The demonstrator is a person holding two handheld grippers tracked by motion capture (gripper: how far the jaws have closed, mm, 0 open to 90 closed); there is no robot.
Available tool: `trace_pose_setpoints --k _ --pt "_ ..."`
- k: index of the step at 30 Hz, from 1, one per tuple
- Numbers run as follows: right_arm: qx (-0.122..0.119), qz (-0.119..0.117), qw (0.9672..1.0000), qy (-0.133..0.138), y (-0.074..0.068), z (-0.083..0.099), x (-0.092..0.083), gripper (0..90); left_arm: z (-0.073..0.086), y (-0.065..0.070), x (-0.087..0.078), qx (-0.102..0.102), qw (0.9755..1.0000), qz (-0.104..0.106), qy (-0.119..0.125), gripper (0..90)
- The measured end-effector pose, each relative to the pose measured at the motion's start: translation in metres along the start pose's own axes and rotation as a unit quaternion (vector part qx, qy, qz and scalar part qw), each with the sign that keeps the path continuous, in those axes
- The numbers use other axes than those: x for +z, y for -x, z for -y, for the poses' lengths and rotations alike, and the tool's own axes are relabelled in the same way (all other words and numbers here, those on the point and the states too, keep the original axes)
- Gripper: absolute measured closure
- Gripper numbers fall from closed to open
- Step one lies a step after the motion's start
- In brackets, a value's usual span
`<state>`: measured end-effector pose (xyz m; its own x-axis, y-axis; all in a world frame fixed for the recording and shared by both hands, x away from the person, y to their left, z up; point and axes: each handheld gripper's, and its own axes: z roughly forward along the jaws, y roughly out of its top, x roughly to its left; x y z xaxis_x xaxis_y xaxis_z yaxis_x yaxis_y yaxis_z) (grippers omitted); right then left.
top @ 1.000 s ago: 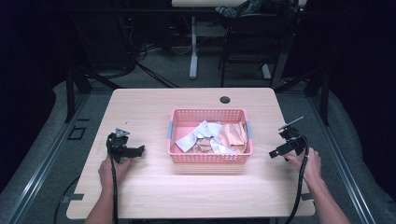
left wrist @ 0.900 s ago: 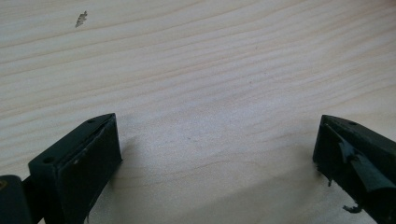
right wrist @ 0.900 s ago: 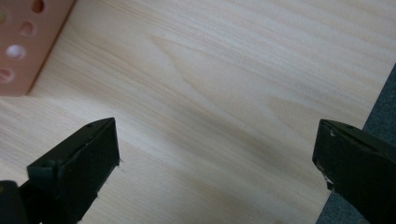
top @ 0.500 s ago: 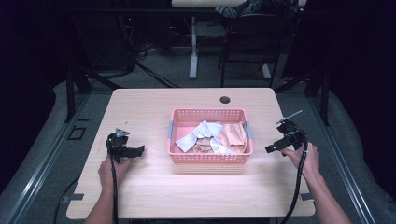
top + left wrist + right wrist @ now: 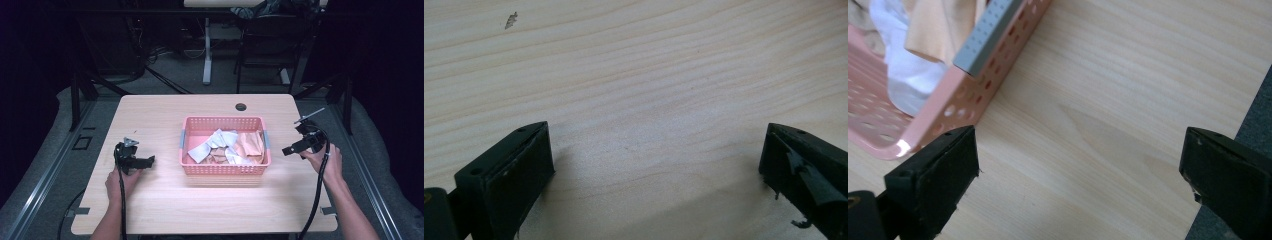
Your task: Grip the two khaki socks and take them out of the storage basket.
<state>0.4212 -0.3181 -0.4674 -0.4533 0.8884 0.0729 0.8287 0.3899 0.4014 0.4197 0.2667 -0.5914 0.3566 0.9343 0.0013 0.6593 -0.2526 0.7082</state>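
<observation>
- One pink perforated basket (image 5: 225, 167), plastic, standing at the middle of the table; two grey handle grips, one on each short side, the right grip (image 5: 990, 32) close before the right gripper's camera.
- Cloths in the basket, a loose heap: at least one white cloth (image 5: 215, 142) toward the left and middle, at least one peach cloth (image 5: 252, 142) toward the right; the exact count cannot be told from the folds.
- One right gripper (image 5: 295, 148), held in the right hand (image 5: 327, 162) just beside the basket's right end, raised off the tabletop; jaws spread wide, nothing between them, pointing toward the basket.
- One left gripper (image 5: 147, 161), held in the left hand (image 5: 122, 180), well apart from the basket's left end, low over bare wood; jaws spread wide, nothing between them.
- One light wooden table (image 5: 165, 115) bearing all of the above.
- One round dark cable hole (image 5: 241, 106) near the table's far edge, behind the basket.
- One small chip mark (image 5: 511, 20) in the wood ahead of the left gripper.
</observation>
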Motion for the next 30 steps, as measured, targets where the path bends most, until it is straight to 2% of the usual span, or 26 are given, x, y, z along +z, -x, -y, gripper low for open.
trace_pose_setpoints --k 1,7,11,14,15,21,28,30 --pt "0.002 -0.006 0.9999 0.009 -0.002 -0.002 -0.001 1.9 0.000 0.000 0.000 0.000 1.0000 0.000 0.000 0.5" --pt "-0.017 -0.002 0.9998 0.005 -0.011 -0.019 -0.009 2.4 0.000 0.000 0.000 0.000 1.0000 0.000 0.000 0.5" --pt "-0.023 0.000 0.9996 0.014 -0.016 -0.026 -0.012 3.1 0.000 0.000 0.000 0.000 1.0000 0.000 0.000 0.5" --pt "-0.027 -0.003 0.9995 0.013 -0.024 -0.035 -0.015 3.6 0.000 0.000 0.000 0.000 1.0000 0.000 0.000 0.5" --pt "-0.035 -0.004 0.9992 0.018 -0.029 -0.041 -0.015 3.9 0.000 0.000 0.000 0.000 1.0000 0.000 0.000 0.5" --pt "-0.049 -0.011 0.9985 0.018 -0.040 -0.055 -0.016 5.7 0.000 0.000 0.000 0.000 1.0000 0.000 0.000 0.6" --pt "-0.060 -0.016 0.9978 0.025 -0.053 -0.069 -0.013 14.0 0.000 0.000 0.000 0.000 1.0000 0.000 0.000 0.5" --pt "-0.064 -0.023 0.9975 0.018 -0.058 -0.075 -0.008 17.4 0.000 0.000 0.000 0.000 1.0000 0.000 0.000 0.6"
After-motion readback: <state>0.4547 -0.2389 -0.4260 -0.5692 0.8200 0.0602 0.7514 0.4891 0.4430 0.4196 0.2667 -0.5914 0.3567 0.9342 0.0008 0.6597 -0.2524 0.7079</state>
